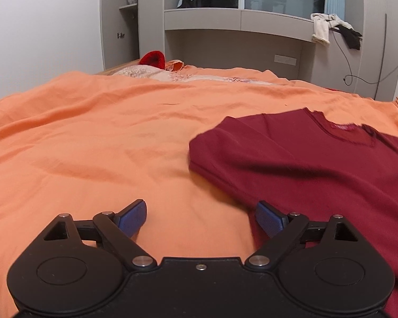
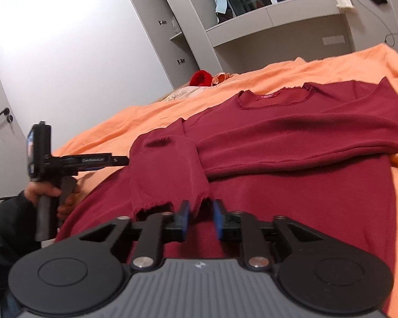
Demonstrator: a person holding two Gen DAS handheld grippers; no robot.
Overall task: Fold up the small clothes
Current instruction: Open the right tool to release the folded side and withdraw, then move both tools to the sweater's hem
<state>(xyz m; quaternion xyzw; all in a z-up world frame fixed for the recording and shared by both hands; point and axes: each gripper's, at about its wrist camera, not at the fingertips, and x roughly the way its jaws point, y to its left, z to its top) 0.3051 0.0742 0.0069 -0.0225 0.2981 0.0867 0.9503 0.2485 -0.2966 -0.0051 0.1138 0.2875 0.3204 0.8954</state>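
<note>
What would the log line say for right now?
left gripper: open, empty, over orange sheet | right gripper: open, at sleeve cuff | red top: sleeves folded in

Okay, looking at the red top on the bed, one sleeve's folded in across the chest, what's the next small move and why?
Probably draw the right gripper back off the sleeve cuff. The cuff's frayed edge sits between its parted blue pads, which don't seem to press it, and that sleeve already lies across the dark red top. The left gripper is wide open over the orange bedspread, holding nothing.
</note>
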